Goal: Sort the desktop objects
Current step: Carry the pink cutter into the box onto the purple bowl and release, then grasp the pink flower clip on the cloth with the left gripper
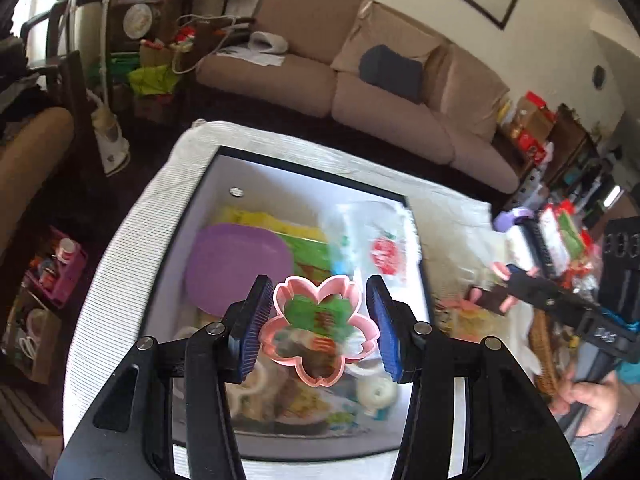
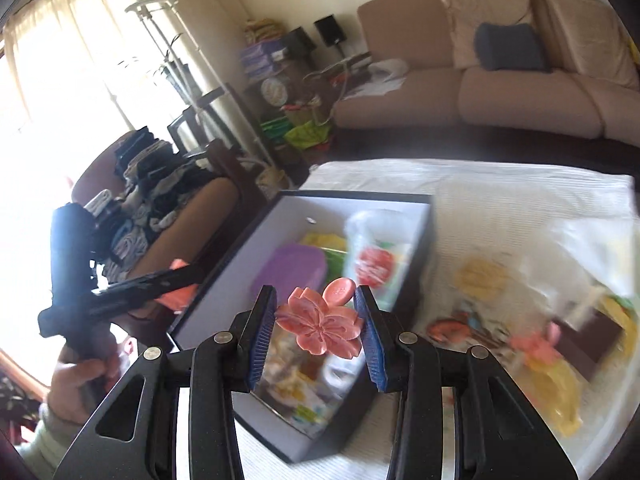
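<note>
My left gripper [image 1: 318,324] is shut on a pink flower-shaped cutter ring [image 1: 320,334] and holds it above the open black box [image 1: 208,196]. My right gripper [image 2: 318,326] is shut on a pink flower-shaped stamp [image 2: 320,330] with a round knob, held over the near right side of the box [image 2: 428,240]. The box holds a purple lid [image 1: 236,264], a clear plastic cup with a red print [image 1: 380,240], yellow and green packets and other small items. The right gripper also shows at the right of the left wrist view [image 1: 496,292].
The box sits on a white ribbed cloth [image 1: 120,264] over the table. To its right lie blurred loose items: a yellow cutter [image 2: 480,276], a brown box [image 2: 588,336], pink pieces. A brown sofa [image 1: 360,92] stands behind; a chair with clothes [image 2: 160,208] stands left.
</note>
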A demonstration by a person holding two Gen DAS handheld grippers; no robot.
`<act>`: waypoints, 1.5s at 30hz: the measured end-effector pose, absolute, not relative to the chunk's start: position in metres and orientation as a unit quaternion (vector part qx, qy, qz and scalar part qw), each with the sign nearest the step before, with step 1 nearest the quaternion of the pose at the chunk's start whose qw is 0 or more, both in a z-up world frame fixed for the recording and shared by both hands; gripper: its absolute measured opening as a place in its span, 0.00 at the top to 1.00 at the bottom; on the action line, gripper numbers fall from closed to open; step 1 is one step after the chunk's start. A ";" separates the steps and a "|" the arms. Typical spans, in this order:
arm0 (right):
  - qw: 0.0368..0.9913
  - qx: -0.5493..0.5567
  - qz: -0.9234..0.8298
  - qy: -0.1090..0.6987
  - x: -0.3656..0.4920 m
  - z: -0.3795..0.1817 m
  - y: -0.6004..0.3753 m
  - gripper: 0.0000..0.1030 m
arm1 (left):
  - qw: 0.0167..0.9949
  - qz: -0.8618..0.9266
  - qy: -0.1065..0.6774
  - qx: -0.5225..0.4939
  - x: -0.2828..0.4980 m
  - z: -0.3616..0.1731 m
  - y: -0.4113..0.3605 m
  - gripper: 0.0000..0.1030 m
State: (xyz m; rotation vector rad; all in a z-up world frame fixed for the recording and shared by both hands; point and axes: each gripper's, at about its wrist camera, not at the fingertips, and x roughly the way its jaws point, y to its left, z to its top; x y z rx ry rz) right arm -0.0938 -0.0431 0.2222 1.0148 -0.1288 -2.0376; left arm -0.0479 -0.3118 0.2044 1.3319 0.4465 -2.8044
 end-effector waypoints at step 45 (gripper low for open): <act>0.406 0.515 -0.754 0.032 -0.150 0.146 -0.200 0.46 | 0.007 -0.884 0.182 0.430 0.013 0.192 -0.369 0.33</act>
